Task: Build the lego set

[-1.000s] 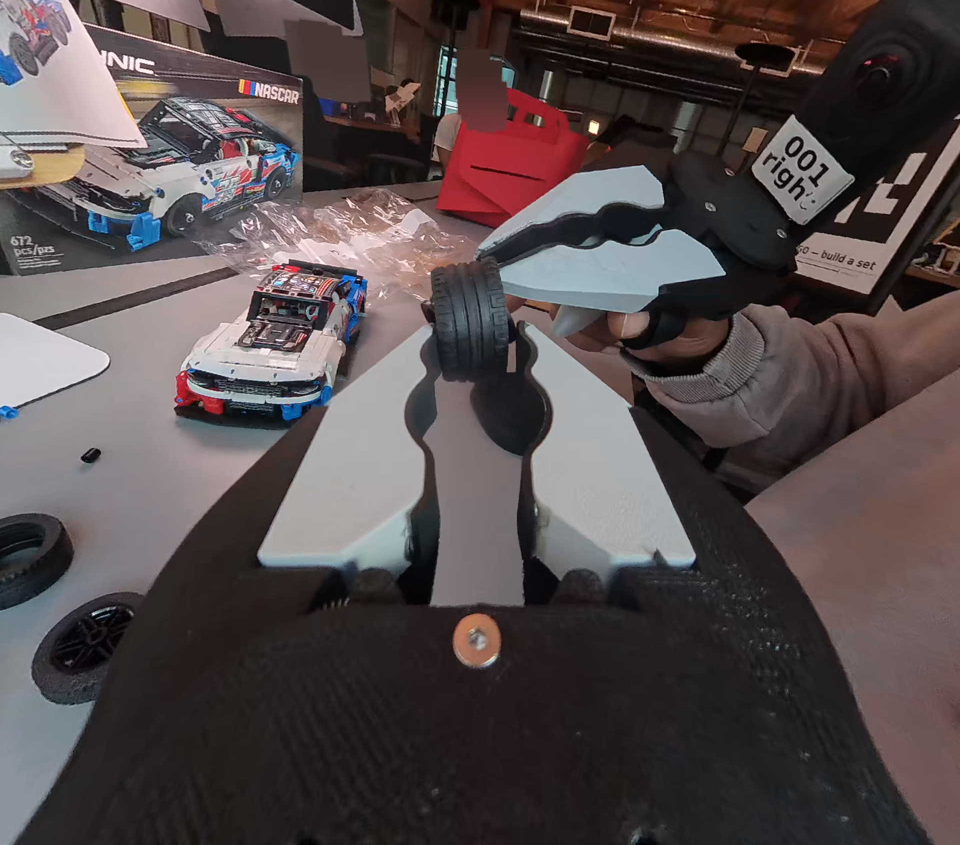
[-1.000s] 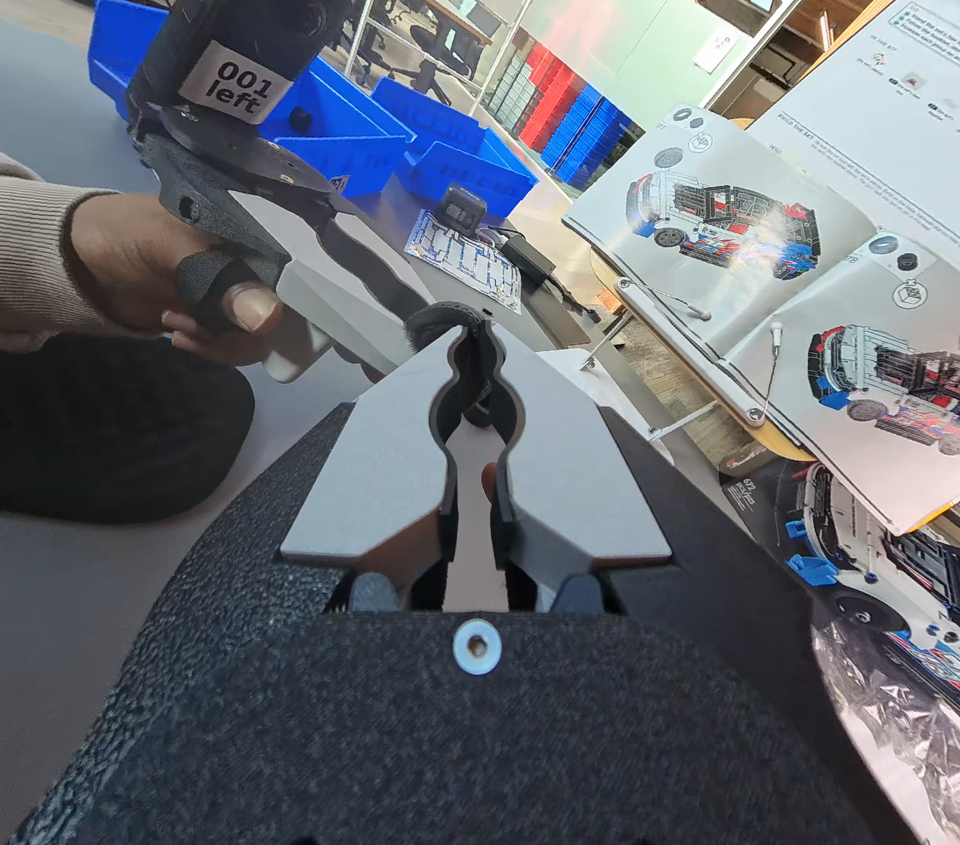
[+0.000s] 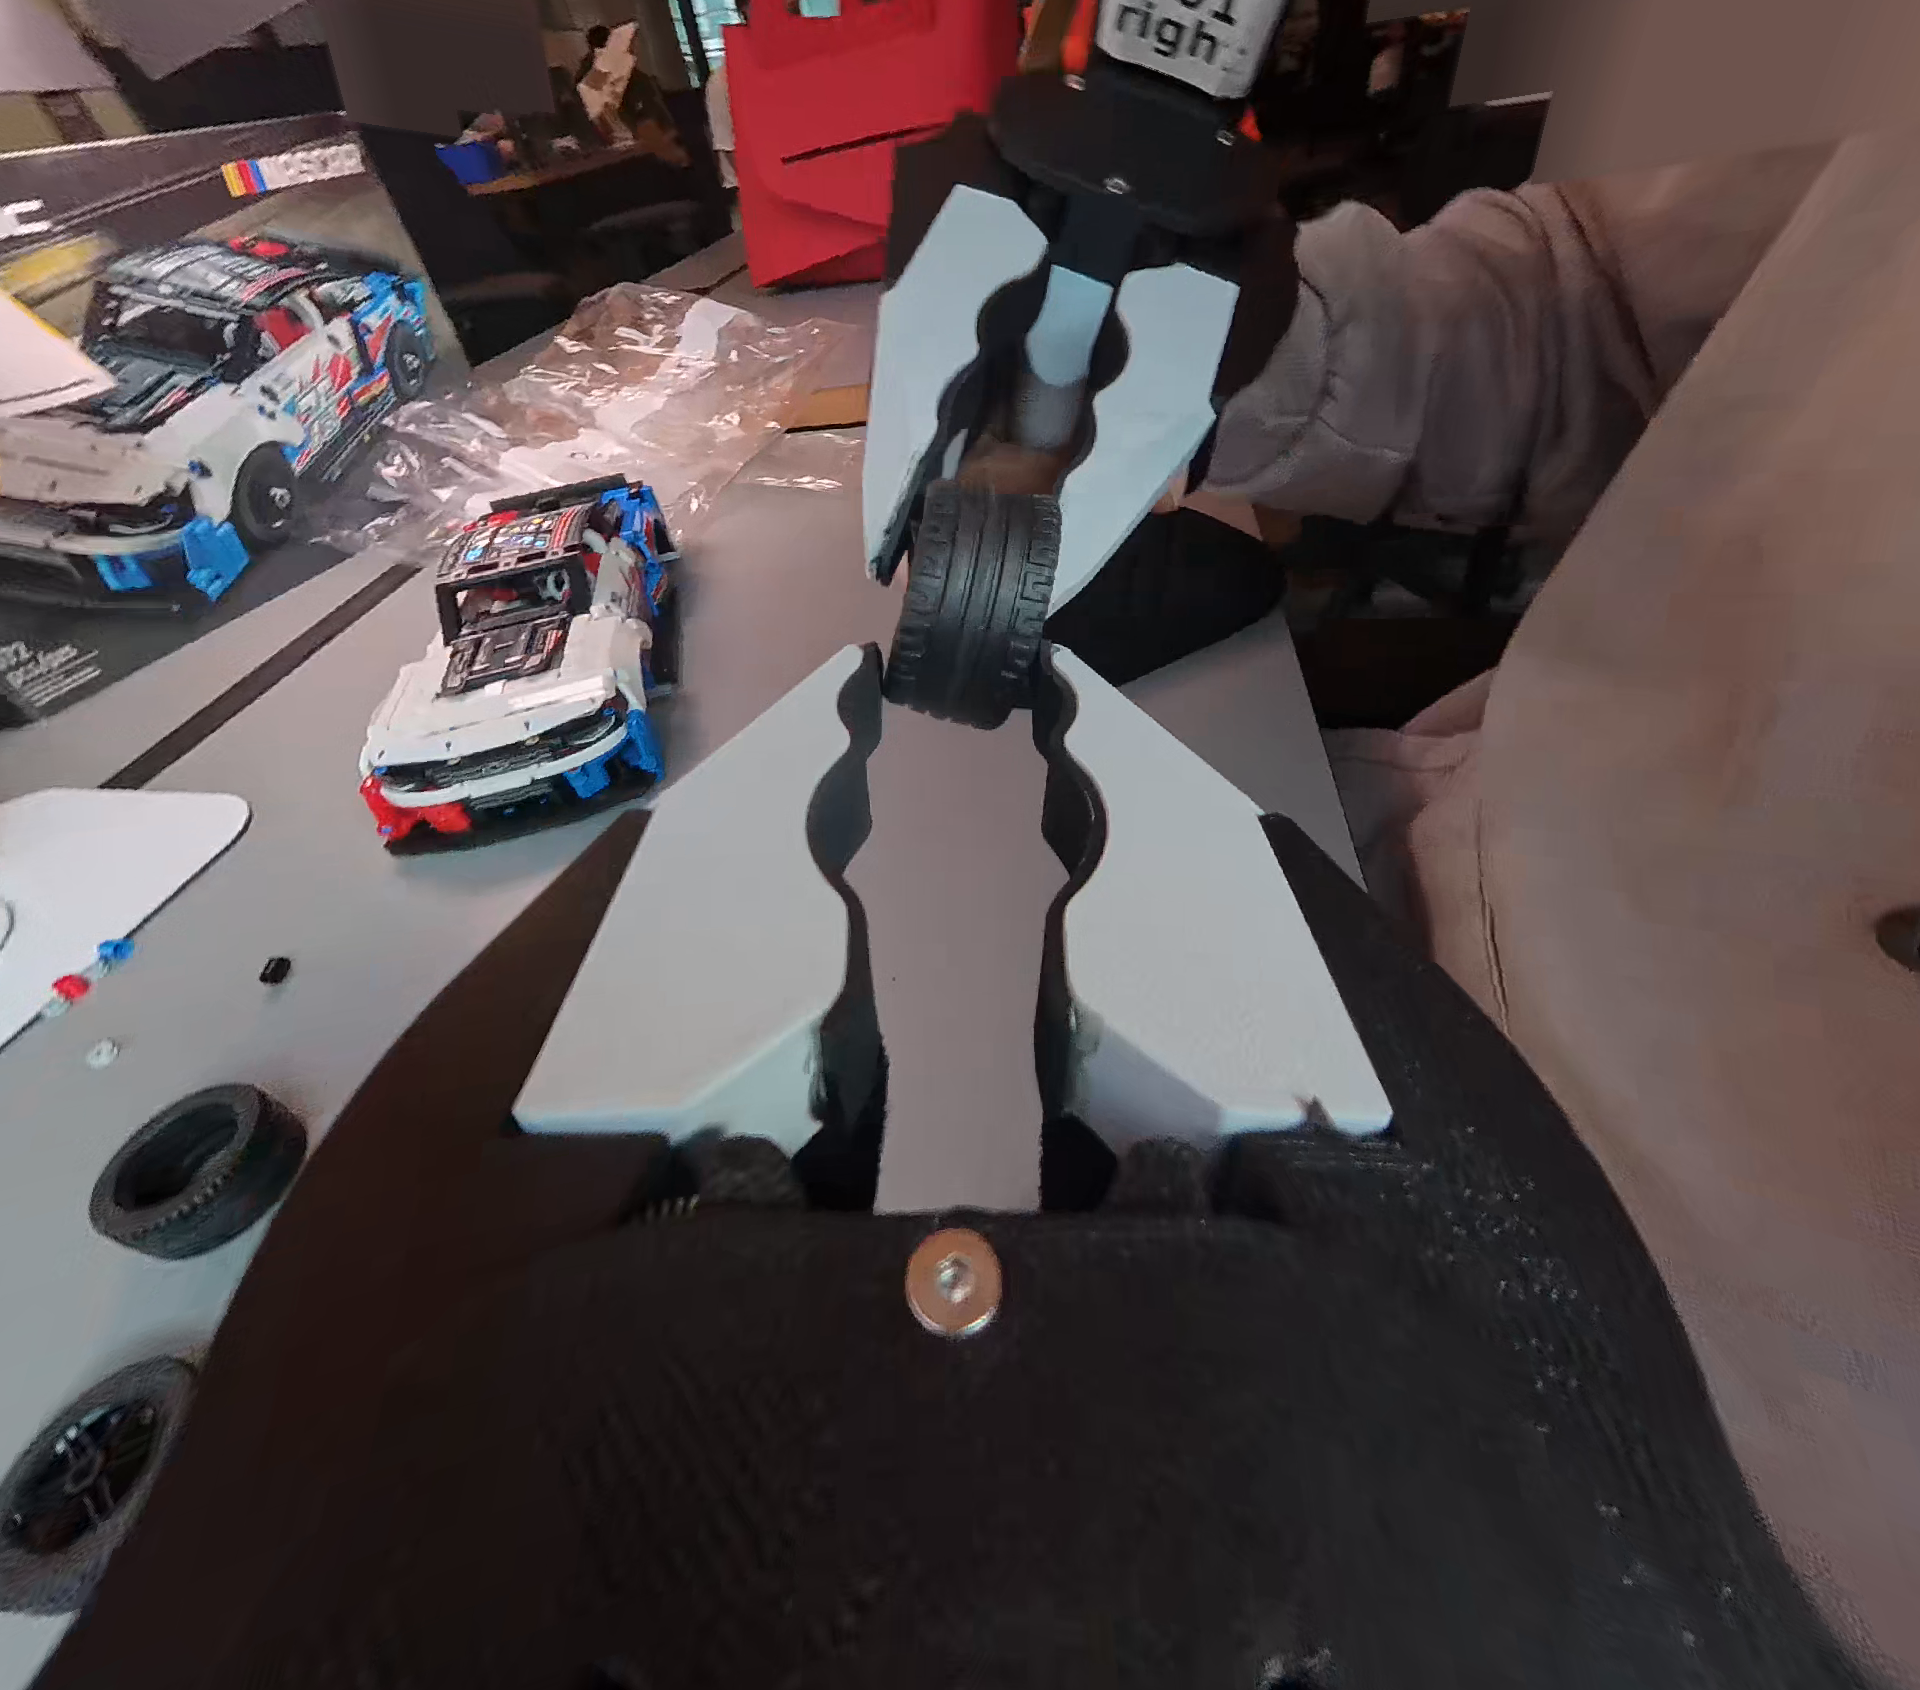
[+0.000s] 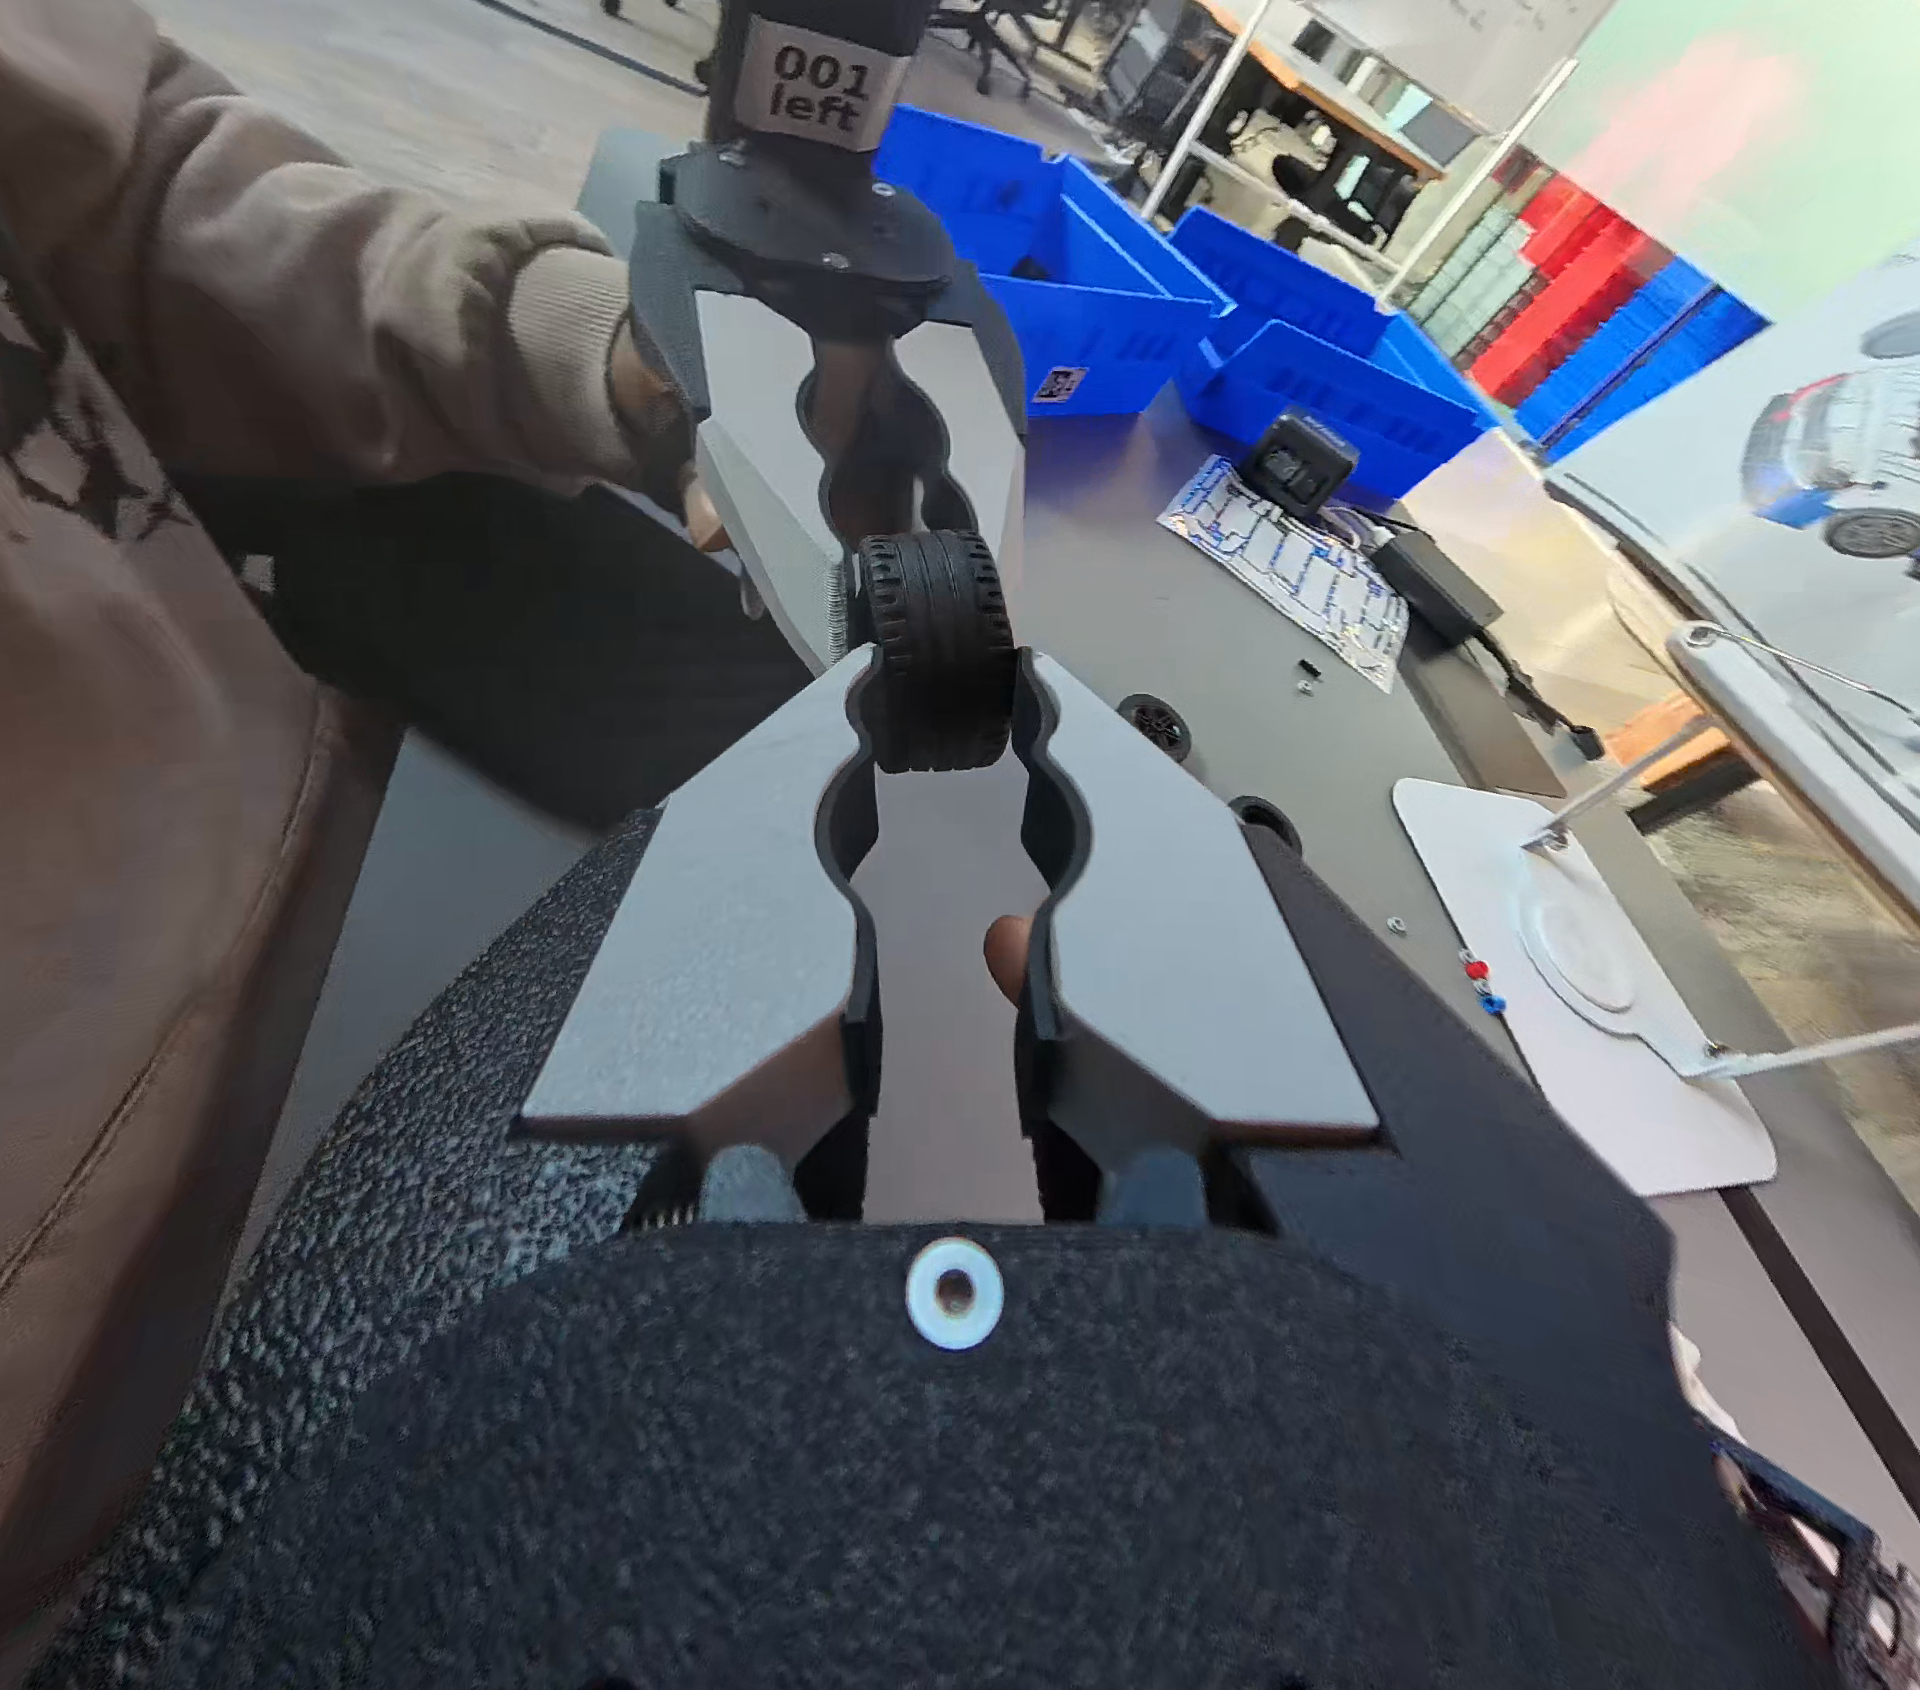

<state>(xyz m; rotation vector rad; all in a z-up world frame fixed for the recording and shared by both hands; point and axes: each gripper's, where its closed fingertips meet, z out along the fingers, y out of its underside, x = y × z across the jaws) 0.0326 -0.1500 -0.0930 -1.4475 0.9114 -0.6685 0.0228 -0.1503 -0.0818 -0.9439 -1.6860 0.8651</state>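
Two grippers meet over the desk (image 3: 790, 580), near its right edge, with the car (image 3: 530, 664) well apart at centre left. A second ago the right gripper (image 3: 966, 528) came at the wheel (image 3: 977, 601) from the side with its jaws nearly together. Now it drops from the upper middle of the frame, nose to nose with the left gripper (image 3: 966, 674). Both have widened to the wheel's width, and each appears to pinch it by its sides, mid-air at frame centre. The right wrist view shows the same: the right gripper (image 4: 940, 684) clamps the wheel (image 4: 935, 653), with the left gripper (image 4: 894, 560) just behind it.

This looks like a hand-over, or a tyre being pressed home, before the wheel goes on the car.

There is open desk between grippers and car. The desk edge lies right of the wheel, so a drop could roll off. A loose tyre (image 3: 197, 1167) and a spare wheel (image 3: 83, 1474) sit lower left, clear of the path.
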